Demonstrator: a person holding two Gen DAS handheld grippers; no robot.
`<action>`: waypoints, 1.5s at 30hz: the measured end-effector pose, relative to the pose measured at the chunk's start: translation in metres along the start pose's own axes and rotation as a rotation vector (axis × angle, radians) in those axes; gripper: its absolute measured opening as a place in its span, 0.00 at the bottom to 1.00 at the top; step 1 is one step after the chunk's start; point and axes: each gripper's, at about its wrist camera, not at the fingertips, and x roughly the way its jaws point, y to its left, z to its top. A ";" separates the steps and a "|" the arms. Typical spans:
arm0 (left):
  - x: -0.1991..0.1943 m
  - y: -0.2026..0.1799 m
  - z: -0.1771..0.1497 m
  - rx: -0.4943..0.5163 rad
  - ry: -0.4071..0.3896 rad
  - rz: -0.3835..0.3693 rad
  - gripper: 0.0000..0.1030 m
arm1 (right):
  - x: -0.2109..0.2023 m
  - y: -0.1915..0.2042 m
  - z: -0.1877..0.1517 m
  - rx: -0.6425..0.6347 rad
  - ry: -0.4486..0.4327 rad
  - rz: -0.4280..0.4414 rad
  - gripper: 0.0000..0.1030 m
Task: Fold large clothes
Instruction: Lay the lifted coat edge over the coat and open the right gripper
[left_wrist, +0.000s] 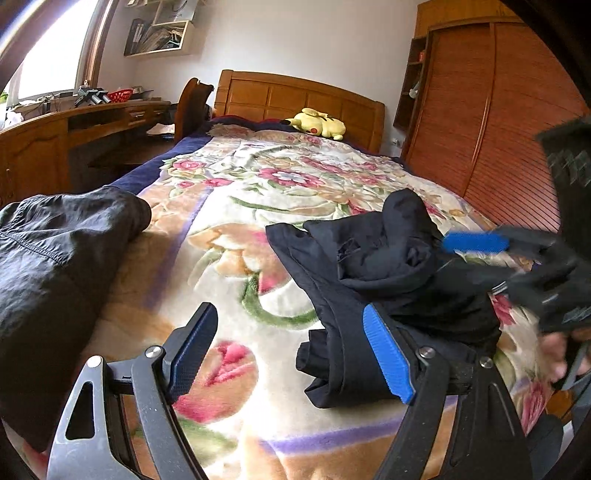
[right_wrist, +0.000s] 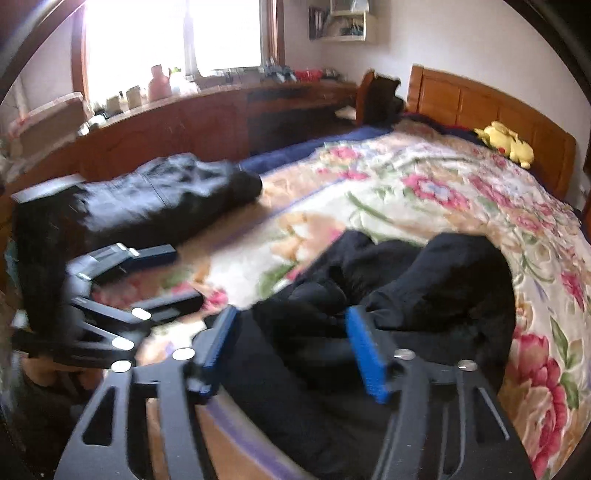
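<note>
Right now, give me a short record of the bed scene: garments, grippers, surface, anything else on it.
surface: bed with floral blanket
near garment: dark navy garment, bunched, partly folded
far garment: black garment at the bed's edge
left gripper: open, nothing between the pads
right gripper: open over the navy garment
also: yellow plush toy by the headboard

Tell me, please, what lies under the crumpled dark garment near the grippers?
Under the crumpled dark garment lies the floral blanket, which shows all around its edges. The garment hides the part of the blanket directly beneath it, so I cannot tell whether anything else is there.
</note>
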 end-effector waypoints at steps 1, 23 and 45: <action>0.000 -0.001 0.000 0.003 0.001 -0.001 0.80 | -0.009 -0.002 0.002 -0.004 -0.025 -0.010 0.65; 0.003 -0.013 0.001 0.015 -0.006 -0.033 0.80 | 0.054 -0.076 -0.043 0.070 0.128 -0.094 0.57; 0.044 -0.077 0.000 0.158 0.103 -0.066 0.39 | 0.000 -0.123 -0.078 0.128 0.028 -0.219 0.58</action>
